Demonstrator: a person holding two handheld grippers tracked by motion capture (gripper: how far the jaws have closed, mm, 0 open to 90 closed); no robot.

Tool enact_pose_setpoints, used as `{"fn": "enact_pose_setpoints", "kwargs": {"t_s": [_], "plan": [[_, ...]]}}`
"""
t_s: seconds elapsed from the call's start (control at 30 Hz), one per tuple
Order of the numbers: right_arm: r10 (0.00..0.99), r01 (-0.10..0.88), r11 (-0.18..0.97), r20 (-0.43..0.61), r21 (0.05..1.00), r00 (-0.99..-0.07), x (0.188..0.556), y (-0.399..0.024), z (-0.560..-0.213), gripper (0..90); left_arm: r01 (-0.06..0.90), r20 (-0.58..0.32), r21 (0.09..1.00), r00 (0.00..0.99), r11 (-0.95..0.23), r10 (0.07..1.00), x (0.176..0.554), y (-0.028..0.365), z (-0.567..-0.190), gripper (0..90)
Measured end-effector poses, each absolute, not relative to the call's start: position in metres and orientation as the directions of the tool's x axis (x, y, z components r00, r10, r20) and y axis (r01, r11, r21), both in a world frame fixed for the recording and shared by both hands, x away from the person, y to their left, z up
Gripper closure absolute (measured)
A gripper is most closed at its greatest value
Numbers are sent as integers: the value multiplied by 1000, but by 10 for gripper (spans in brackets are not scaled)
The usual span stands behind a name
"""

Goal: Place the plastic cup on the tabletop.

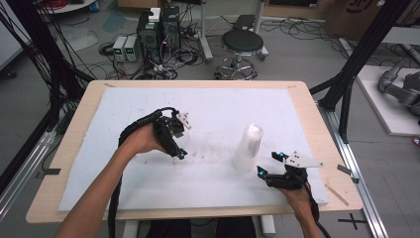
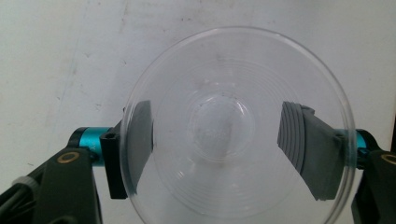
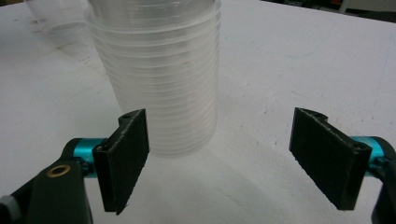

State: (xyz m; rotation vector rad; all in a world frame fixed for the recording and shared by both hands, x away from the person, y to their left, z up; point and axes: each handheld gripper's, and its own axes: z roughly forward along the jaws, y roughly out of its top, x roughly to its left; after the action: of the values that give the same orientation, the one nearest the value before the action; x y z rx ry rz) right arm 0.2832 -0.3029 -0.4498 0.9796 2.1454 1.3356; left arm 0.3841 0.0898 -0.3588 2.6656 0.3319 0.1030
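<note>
So the left tool (image 2: 219, 140) is holding one clear cup (image 2: 233, 126), mouth toward its camera, with a pad on either side of it. In the high view that tool (image 1: 179, 144) is sitting over the middle-left of the bench (image 1: 64, 148), pointing down, and the cup itself is too see-through for me to pick out there. Looks to me like the cup is being carried off on its own, away from the stack of cups (image 1: 247, 148), which is standing upright right of centre on the white mat (image 1: 124, 188).

The right tool (image 1: 270, 163) is hanging just beside the stack's base, jaws spread wide and gripping nothing. In the right gripper view the stack (image 3: 156, 79) is sitting just ahead of the left pad.

Next move, I'm guessing: setting that cup down upright, while the right tool is closing in to steady the stack. Both forearms are coming in low from the near edge.
</note>
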Motion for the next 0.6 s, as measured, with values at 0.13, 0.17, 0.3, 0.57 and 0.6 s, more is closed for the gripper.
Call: {"fn": "enact_pose_setpoints", "kwargs": {"t_s": [0.13,0.17,0.3,0.57,0.6], "plan": [[751,339,287,9,896,-660,284,-303,-450,200,214,23,431,969,-876,248,384,86,-362,267],[751,338,289,7,895,-660,284,-303,-450,200,213,25,428,969,-878,247,384,85,-363,266],[751,340,288,9,895,-660,283,-303,-450,201,218,21,435,968,-874,252,383,83,-368,266],[751,339,288,9,895,-660,283,-303,-450,200,211,39,396,969,-894,246,380,74,-382,265],[751,340,288,9,895,-661,283,-303,-450,200,211,38,393,969,-895,245,380,73,-382,266]]}}
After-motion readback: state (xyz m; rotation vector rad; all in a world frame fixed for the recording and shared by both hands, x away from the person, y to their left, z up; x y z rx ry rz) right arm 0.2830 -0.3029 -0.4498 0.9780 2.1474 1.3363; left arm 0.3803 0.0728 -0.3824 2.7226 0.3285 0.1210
